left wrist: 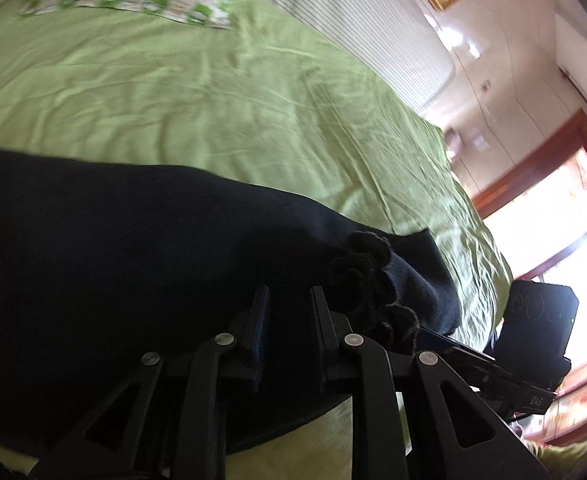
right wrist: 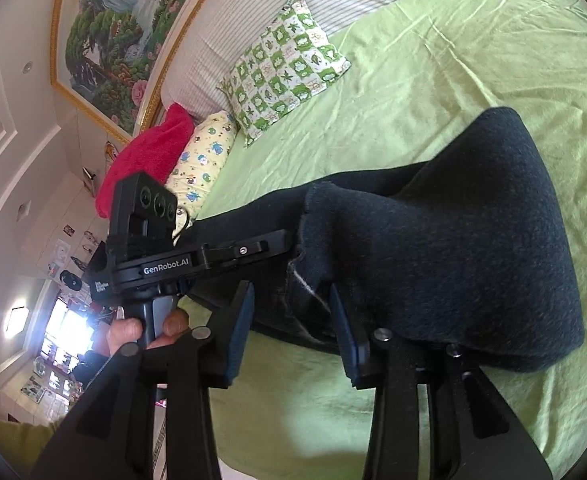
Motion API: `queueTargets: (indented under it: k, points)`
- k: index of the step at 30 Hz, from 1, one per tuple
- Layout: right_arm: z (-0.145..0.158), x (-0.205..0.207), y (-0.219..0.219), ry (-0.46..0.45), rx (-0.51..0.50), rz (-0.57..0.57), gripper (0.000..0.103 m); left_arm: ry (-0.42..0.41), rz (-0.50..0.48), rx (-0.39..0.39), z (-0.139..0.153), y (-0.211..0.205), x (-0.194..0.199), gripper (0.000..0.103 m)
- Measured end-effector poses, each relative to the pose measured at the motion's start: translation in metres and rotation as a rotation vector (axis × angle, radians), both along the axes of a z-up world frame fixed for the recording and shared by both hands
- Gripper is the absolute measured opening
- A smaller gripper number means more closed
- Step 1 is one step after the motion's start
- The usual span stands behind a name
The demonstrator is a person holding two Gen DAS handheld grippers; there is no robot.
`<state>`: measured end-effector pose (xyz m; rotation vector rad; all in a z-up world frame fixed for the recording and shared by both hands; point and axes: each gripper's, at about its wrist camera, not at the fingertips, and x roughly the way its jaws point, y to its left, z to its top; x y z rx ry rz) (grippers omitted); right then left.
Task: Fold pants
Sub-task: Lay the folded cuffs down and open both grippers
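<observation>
Dark navy pants (left wrist: 133,240) lie folded over on the green bed sheet (left wrist: 213,100). In the left wrist view my left gripper (left wrist: 289,308) rests over the cloth near its frayed edge (left wrist: 365,264), jaws slightly apart, and nothing is seen pinched between them. In the right wrist view the pants (right wrist: 473,240) spread to the right as a thick layered bundle. My right gripper (right wrist: 293,320) stands open astride their near edge, pads clear of the cloth. The left gripper (right wrist: 289,240) comes in from the left, held by a hand (right wrist: 133,332), its tips at the same edge.
A green-and-white checked pillow (right wrist: 285,68), a yellow patterned pillow (right wrist: 205,156) and a red blanket (right wrist: 145,152) lie by the striped headboard (right wrist: 293,4). A gold-framed painting (right wrist: 113,32) hangs above. The right unit's black camera block (left wrist: 541,320) sits at the bed's edge near a bright window (left wrist: 553,208).
</observation>
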<state>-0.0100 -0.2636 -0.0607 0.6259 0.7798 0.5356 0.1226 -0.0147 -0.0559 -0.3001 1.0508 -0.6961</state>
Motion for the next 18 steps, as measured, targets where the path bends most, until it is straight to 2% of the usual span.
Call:
queueTargets:
  k: [4,5,7,13,18]
  points:
    - [0.007,0.000,0.004,-0.020,0.000,0.008,0.043,-0.044,0.147,-0.007,0.008,0.029,-0.021,0.042]
    - [0.009,0.000,0.005,-0.025,0.000,0.012,0.043,-0.058,0.175,-0.010,0.010,0.035,-0.027,0.043]
    - [0.011,0.002,0.009,-0.029,-0.004,0.025,0.043,-0.077,0.245,-0.023,0.014,0.051,-0.040,0.043]
    - [0.013,0.010,0.024,-0.023,-0.024,0.069,0.044,-0.048,0.415,-0.116,0.011,0.094,-0.064,0.043]
    - [0.017,0.018,0.039,-0.031,-0.033,0.111,0.048,-0.033,0.532,-0.134,0.008,0.129,-0.078,0.047]
